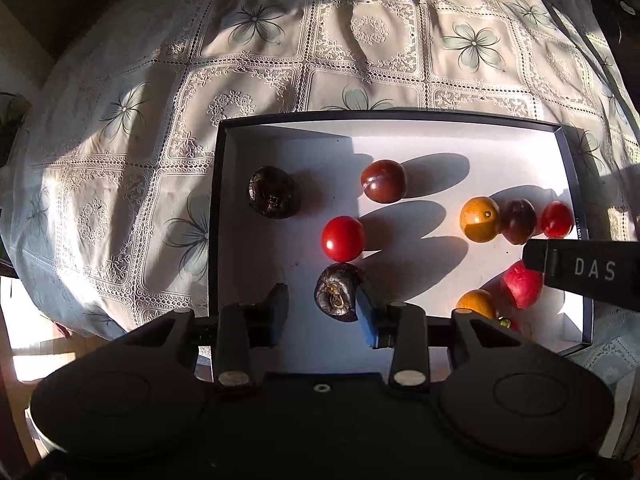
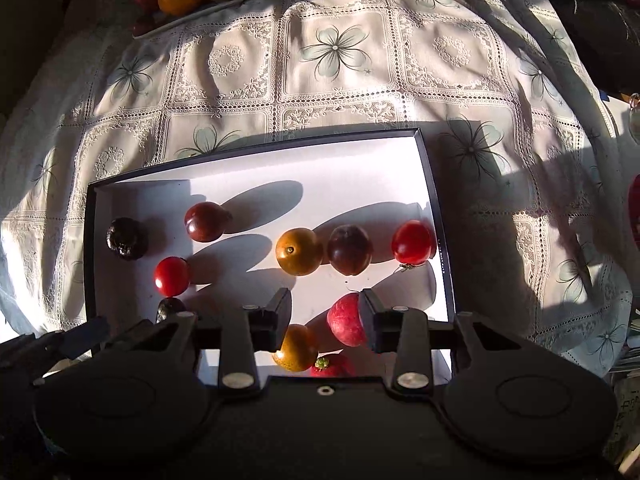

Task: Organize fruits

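White card lines the shallow box (image 1: 256, 136) where we are sorting, and most of the fruit already lies in it. At its left side sit a wrinkled dark fruit (image 1: 274, 192), a dark red plum (image 1: 383, 181), a bright red tomato (image 1: 343, 239) and a second wrinkled dark fruit (image 1: 338, 298). Toward the right, an orange fruit (image 2: 298, 251), a dark plum (image 2: 349, 249) and another red tomato (image 2: 413, 242) stand in a tidy row, each touching or just beside its neighbour. Nearer to us lie a pink-red fruit (image 2: 346, 325), a second orange fruit (image 2: 295, 348) and a red one with a green stalk (image 2: 332, 365), which is partly hidden.

Our left gripper (image 1: 322, 312) is spread wide over the near left part of the box; the second wrinkled fruit rests against its right finger pad (image 1: 366, 318), not clamped. Our right gripper (image 2: 324, 320) is also spread wide, with the pink-red fruit just inside its right finger and nothing held (whether it actually touches, we cannot tell).

We judge the task well along but unfinished: the right-hand row looks arranged, while the left-hand fruits lie scattered, like kinds still apart. On the lace tablecloth (image 2: 336, 92), a far plate (image 2: 224, 0) holds more fruit; whether those belong to the job we cannot say.
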A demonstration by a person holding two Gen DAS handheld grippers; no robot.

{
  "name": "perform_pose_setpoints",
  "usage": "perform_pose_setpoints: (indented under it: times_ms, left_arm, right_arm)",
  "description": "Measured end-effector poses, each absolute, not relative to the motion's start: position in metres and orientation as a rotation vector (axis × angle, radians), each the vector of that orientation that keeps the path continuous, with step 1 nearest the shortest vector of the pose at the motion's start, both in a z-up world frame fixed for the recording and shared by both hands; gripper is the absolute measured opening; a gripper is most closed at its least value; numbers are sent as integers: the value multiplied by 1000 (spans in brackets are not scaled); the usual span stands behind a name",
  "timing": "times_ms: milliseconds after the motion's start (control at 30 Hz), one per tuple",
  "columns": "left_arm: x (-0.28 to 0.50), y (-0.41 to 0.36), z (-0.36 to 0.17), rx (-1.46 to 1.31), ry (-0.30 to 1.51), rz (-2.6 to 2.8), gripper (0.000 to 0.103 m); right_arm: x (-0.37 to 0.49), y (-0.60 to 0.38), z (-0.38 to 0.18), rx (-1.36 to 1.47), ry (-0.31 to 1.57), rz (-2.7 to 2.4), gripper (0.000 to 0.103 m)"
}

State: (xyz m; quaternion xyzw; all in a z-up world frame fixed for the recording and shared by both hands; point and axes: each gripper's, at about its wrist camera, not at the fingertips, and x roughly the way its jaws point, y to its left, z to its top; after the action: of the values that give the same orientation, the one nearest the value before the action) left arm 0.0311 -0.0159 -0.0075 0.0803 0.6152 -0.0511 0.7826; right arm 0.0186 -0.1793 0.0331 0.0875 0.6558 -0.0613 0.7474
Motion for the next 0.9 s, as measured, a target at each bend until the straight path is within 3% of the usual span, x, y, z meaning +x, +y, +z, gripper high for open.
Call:
perform_pose_setpoints:
  times_ms: [900]
  left_arm:
    - [23,-22,-2,177,1320,-153,47]
  right_arm:
    - [16,-179,32,148,1427,-154,39]
